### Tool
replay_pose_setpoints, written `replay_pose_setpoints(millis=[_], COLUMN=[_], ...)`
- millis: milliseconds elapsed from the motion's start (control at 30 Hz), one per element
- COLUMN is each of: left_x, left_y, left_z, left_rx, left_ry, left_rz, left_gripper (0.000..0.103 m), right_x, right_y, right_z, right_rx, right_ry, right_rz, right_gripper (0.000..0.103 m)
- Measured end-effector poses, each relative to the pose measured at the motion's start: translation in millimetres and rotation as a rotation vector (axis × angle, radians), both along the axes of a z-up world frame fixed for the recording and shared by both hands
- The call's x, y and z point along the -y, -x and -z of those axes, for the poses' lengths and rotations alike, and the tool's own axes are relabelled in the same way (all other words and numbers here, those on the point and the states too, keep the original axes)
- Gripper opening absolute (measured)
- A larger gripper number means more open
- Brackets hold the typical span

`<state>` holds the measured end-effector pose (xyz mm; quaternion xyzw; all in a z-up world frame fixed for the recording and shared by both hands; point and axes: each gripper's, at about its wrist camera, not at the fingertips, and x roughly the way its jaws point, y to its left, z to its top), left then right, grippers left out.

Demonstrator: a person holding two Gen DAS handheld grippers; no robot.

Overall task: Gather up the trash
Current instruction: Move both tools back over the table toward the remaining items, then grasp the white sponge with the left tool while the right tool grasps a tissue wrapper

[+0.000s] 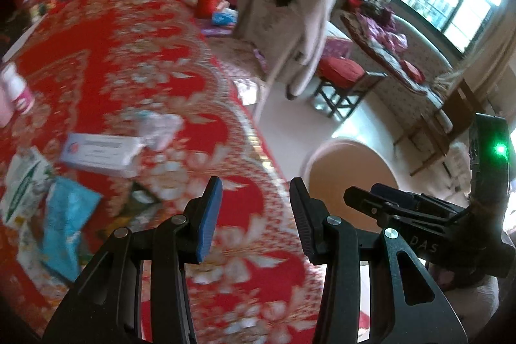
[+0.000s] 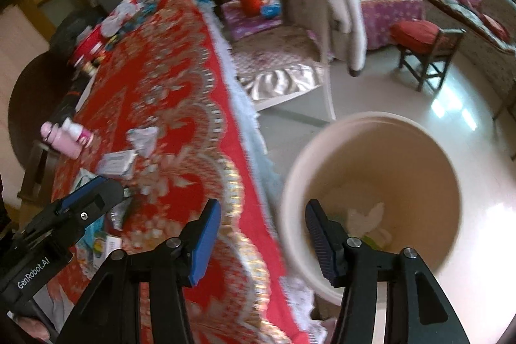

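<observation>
Both your left tongs (image 1: 254,218) and right tongs (image 2: 262,239) hang spread and empty, the bin (image 2: 371,131) just right of them, so reaching left for the crumpled tissue (image 1: 158,126) risks snagging the bench (image 1: 106,31) cloth.

Red desk cloth (image 1: 135,60) with white-gold floral pattern. Beige bin (image 2: 371,182), pale crumpled paper inside. Pink bottle (image 2: 66,139). Blue packet (image 1: 66,224). White box (image 1: 100,152) with blue print. Red stool cushion (image 2: 416,36). Black gripper (image 2: 262,239), blue pads (image 2: 206,242).
</observation>
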<state>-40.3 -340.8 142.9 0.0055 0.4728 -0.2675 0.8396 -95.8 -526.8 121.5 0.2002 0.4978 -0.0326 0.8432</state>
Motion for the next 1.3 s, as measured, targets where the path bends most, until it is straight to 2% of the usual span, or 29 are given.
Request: replay_pose_setpoints(millis=[467,800,1033,1100,1300], left_x=[-143.8,-252.6,-293.9,-298.5,-303.7], left_y=[-26.6,-50.7,-84.0,-95.5,-123.9], left_z=[1.5,9.0,22.9,30.8,54.4], left_rx=[-0.019,-0.05,-0.096,-0.109,-0.153], left_ry=[-0.03,-0.027,-0.042,-0.051,-0.079], left_rz=[-0.283,-0.453,-0.473,-0.455,-0.399], left_gripper=[0.041,0.041,0.042,0.045,0.045], right_x=[-111.1,-146.7,-157.1,-159.0,-156.2], right_y=[-59.0,-106.6,-128.3,-133.7,-148.5], right_z=[8.1,20.3,26.8,27.4,31.7], right_rx=[-0.002,-0.025,-0.052,-0.054,-0.06], right_ry=[-0.018,0.016,0.01,0.012,0.01], right_rz=[-0.238,-0.254,-0.235,-0.23,-0.199], right_gripper=[0.057,0.057,0.06,0.064,0.065])
